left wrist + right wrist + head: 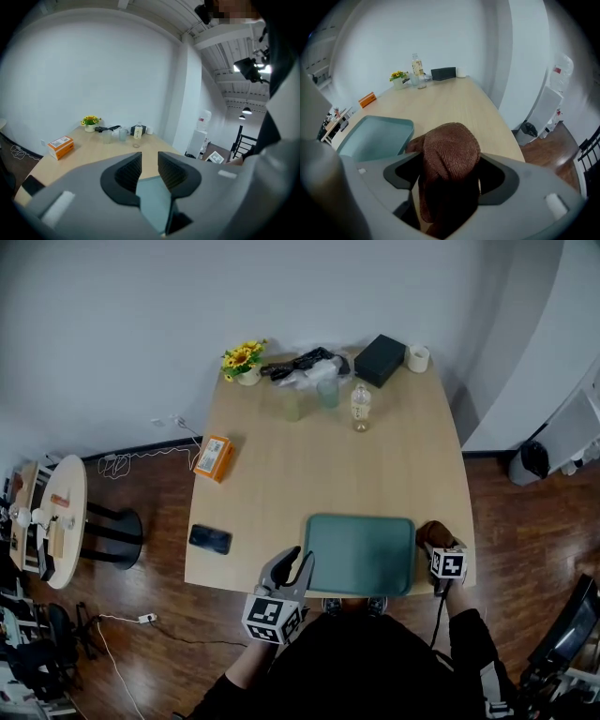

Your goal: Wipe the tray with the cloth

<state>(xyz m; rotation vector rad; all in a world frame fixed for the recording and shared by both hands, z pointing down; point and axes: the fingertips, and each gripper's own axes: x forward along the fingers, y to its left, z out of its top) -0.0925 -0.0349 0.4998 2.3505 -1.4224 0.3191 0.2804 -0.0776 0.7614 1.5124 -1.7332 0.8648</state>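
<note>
**A:** What sits nearest the lens?

**B:** The left gripper (298,563), at the near edge of the desk (281,484). Its fingers (126,173) stand only a narrow way apart and are clamped on the rim of the tray (360,555) at its near left corner. From that gripper's own view, the teal rim fills the slot between the ribbed pads.

**A:** And the tray itself?

**B:** It lies flat on the desk, close to the near edge and a little right of centre. Its long side runs left to right, and nothing lies in it.

**A:** Where is the cloth?

**B:** The cloth (434,533), brown and bunched, lies on the desk just beside the tray's right rim, outside the tray. It rises in a hump between the fingers of the right gripper (449,171).

**A:** Is that gripper holding it?

**B:** No. Its fingers (495,180) are spread wide, with a dark gap between the left pad and the cloth, so the pads do not press on it.

**A:** What else is on the desk, from the left?

**B:** A dark phone (209,539) lies near the front left corner, and an orange box (214,457) sits at the left edge. Along the far side stand a pot of yellow flowers (244,360), two pale cups (292,407), a small bottle (361,407) and a black box (380,360). All of these are well apart from the tray.
</note>
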